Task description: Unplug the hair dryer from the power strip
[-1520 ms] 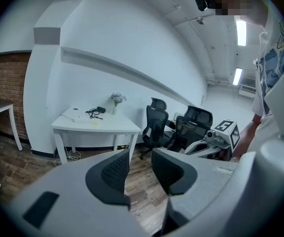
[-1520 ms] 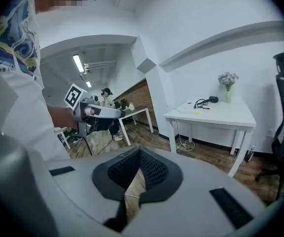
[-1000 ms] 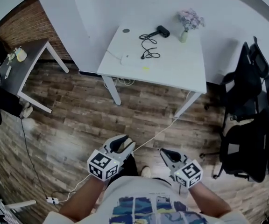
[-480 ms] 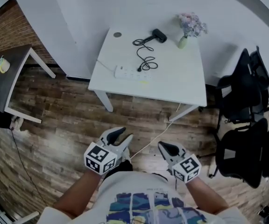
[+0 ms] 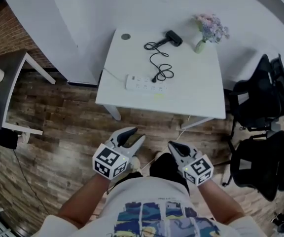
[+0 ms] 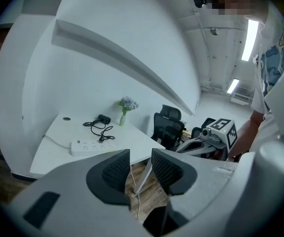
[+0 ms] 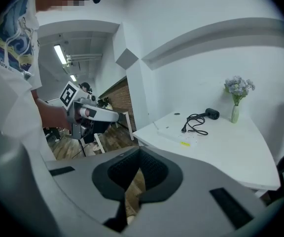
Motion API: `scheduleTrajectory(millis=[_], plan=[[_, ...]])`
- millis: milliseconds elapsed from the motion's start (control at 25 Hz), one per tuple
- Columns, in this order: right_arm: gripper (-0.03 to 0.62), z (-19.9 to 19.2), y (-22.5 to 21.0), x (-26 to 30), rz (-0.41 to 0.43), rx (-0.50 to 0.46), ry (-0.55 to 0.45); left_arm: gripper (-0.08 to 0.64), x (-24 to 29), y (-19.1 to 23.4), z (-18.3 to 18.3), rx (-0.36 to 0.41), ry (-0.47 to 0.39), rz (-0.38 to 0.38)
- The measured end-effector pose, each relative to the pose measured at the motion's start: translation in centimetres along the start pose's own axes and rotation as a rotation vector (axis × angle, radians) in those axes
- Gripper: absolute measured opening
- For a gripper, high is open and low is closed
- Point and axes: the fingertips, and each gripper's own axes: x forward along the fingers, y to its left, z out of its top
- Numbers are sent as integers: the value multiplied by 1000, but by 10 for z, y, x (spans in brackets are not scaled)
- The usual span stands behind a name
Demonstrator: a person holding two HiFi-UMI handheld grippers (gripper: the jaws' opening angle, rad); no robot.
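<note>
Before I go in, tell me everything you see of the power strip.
The power strip is a long white bar, plastic by its look, lying flat on the white table, toward its near left. Its top carries a row of sockets, too small to count. One black plug sits in it right of the middle; its black cord loops back to the hair dryer. A thin white cable leaves its left end toward the table's left edge.

Even, cool indoor light — ceiling strips (image 6: 249, 33) glare; fisheye edges bend and darken.
</note>
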Motion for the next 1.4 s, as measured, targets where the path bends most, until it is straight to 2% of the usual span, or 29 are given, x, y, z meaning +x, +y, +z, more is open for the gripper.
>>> scheduleTrajectory(millis=[160,400,640,760,880,1120,1400], plan=[[0,8,-39,28,19,-32,-3,138,23,25,11,-6,1,20],[0,13,-99,81,103,-65,8,137,61,70,27,-24,27,94],[0,17,-157,131,200,-138,78,137,112,108,42,-50,61,154],[0,21,-181,151,229,-143,105,137,137,123,46,-56,85,179],[0,22,-207,173,256,-174,95,137,164,136,49,-54,114,196],[0,13,-233,206,296,-203,97,137,203,156,51,-47,159,234],[0,8,-242,231,333,-205,102,135,236,177,43,-33,229,260]])
